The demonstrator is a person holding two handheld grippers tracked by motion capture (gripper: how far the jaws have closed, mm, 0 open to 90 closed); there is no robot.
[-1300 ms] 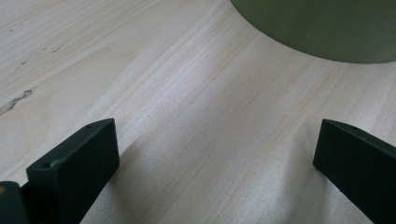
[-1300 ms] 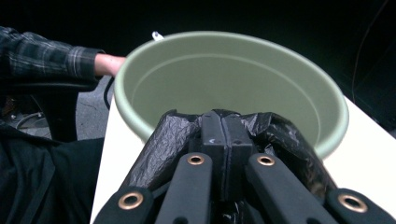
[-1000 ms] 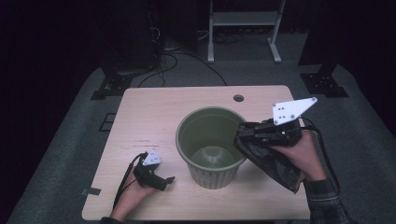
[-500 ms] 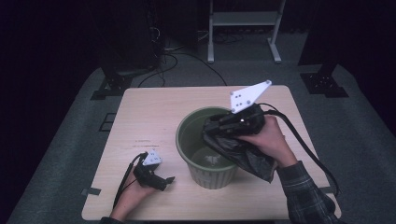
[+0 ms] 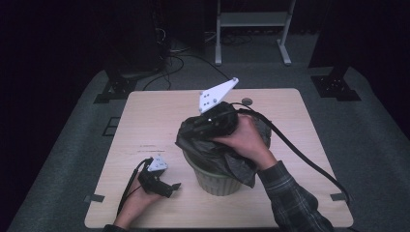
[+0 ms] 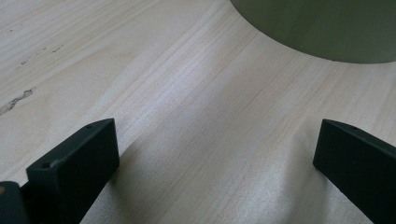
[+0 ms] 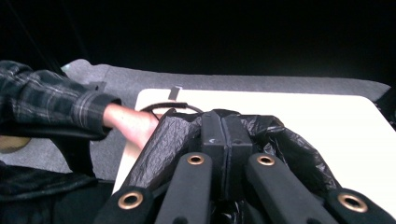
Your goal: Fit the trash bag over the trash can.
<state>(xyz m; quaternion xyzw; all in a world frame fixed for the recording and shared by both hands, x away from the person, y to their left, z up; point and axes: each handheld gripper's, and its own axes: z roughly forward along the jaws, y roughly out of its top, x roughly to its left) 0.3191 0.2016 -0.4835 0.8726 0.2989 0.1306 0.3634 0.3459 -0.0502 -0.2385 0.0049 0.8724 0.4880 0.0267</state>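
The left gripper (image 5: pixel 175 185) has its fingers (image 6: pixel 74 161) spread wide with bare wood between them; it rests low on the table (image 5: pixel 145 125) near the front left corner, pointing toward the green bin (image 5: pixel 217 181), whose curved wall (image 6: pixel 322 28) shows at the top of the left gripper view, close ahead but not touching. Its cable (image 5: pixel 128 186) trails back along the person's left hand (image 5: pixel 133 205). Faint dark scuffs (image 5: pixel 147 146) mark the tabletop left of the bin; no writing can be read anywhere.

The bin stands at the middle of the table, toward the front edge. Over its mouth the right gripper (image 7: pixel 225 135) has its fingers pressed together on a fold of the black plastic bag (image 5: pixel 208 145), which drapes across the rim and hides the opening. The right hand (image 5: pixel 246 140) wraps the gripper body, with the grey three-cornered plate (image 5: pixel 217 94) tilted above it.

Its thick cable (image 5: pixel 300 154) runs right across the table. A small round dark grommet (image 5: pixel 247 102) sits near the far edge. Behind the table stand a white frame (image 5: pixel 251 29) and dark stands on grey carpet (image 5: pixel 377 135).
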